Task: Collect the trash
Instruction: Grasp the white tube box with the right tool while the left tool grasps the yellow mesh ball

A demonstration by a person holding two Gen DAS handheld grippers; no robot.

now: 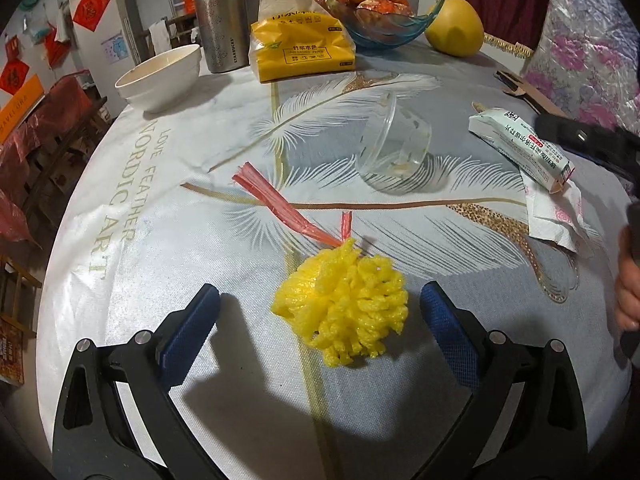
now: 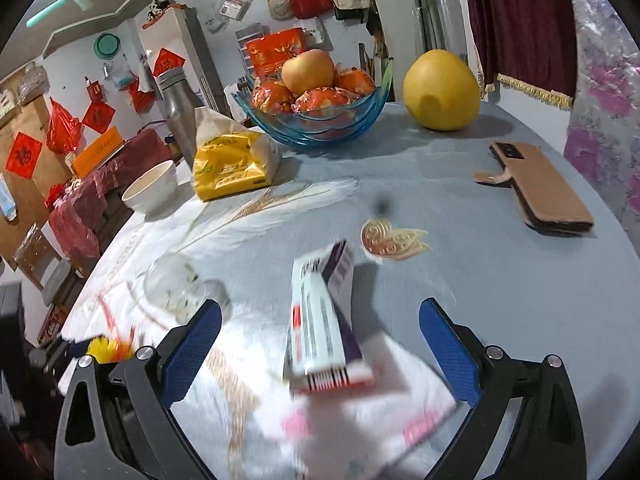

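Foam net [image 1: 344, 306] between spread left gripper [image 1: 320, 336] pads

On the tabletop [image 1: 168, 208]: one yellow foam net [image 1: 344, 312], one clear cup [image 1: 394, 150], one small carton [image 1: 520, 148], one crumpled tissue [image 1: 556, 212], one white bowl [image 1: 160, 76], one pomelo [image 1: 454, 26].

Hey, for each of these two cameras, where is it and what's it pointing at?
Left wrist: on the left gripper, low over the table, facing the yellow foam net between its open jaws; a hand shows at right.
Right wrist: on the right gripper, facing the small box on a tissue; open jaws only.
Shared: fruit bowl, clear cup, that box.
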